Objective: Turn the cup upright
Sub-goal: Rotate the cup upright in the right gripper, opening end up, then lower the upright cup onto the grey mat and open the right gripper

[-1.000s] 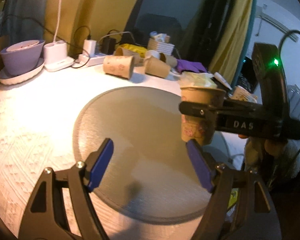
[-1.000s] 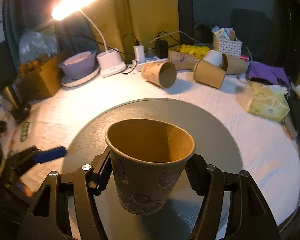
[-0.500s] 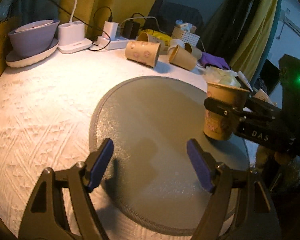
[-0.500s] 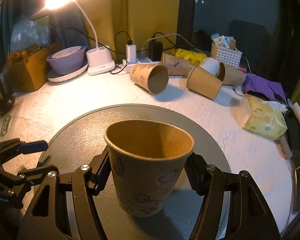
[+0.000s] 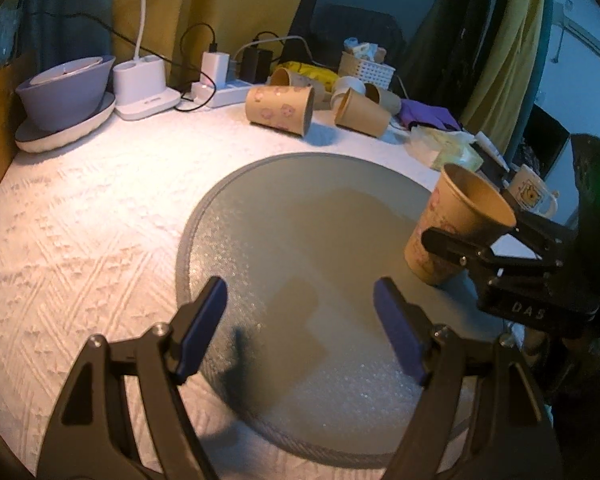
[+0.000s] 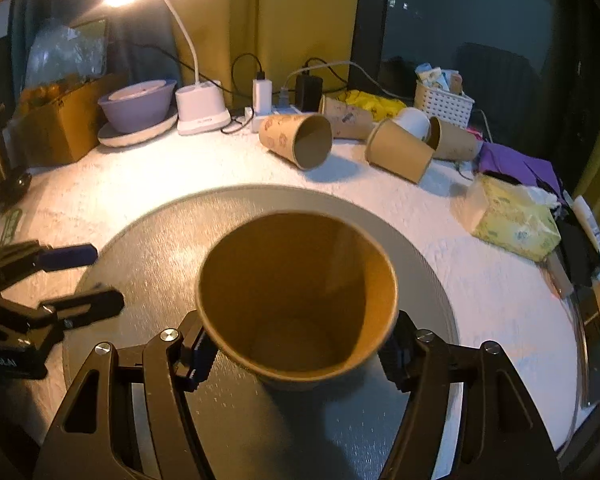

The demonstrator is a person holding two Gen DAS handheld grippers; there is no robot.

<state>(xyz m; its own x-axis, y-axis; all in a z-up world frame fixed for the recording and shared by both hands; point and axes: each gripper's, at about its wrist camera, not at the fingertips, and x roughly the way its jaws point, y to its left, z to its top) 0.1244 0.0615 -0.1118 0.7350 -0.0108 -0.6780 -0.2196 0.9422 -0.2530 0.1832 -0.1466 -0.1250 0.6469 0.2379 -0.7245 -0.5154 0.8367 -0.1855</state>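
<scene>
While the paper cup [image 6: 298,300] sits mouth-up between the jaws of the right gripper [image 6: 298,354], it leans back toward that gripper, so the flip itself looks nearly done and the step in hand is setting the cup down square. Seen from the left wrist, the cup [image 5: 456,226] is over the right edge of the round grey mat [image 5: 300,248], its base low at the mat surface, though whether the base touches cannot be told. The right gripper's jaws are clenched on the cup wall just below the rim, 1 on each side. The left gripper [image 5: 300,326] hovers over the near part of the mat with its jaws released and nothing between the blue pads [image 5: 198,326]. Next, by my reading, the cup needs tilting forward until its base lies flat on the mat, and only then should the jaws ease apart; letting go while it leans could tip it over. Several other cups [image 6: 296,140] lie on their sides at the back of the white worktop [image 5: 80,200].
</scene>
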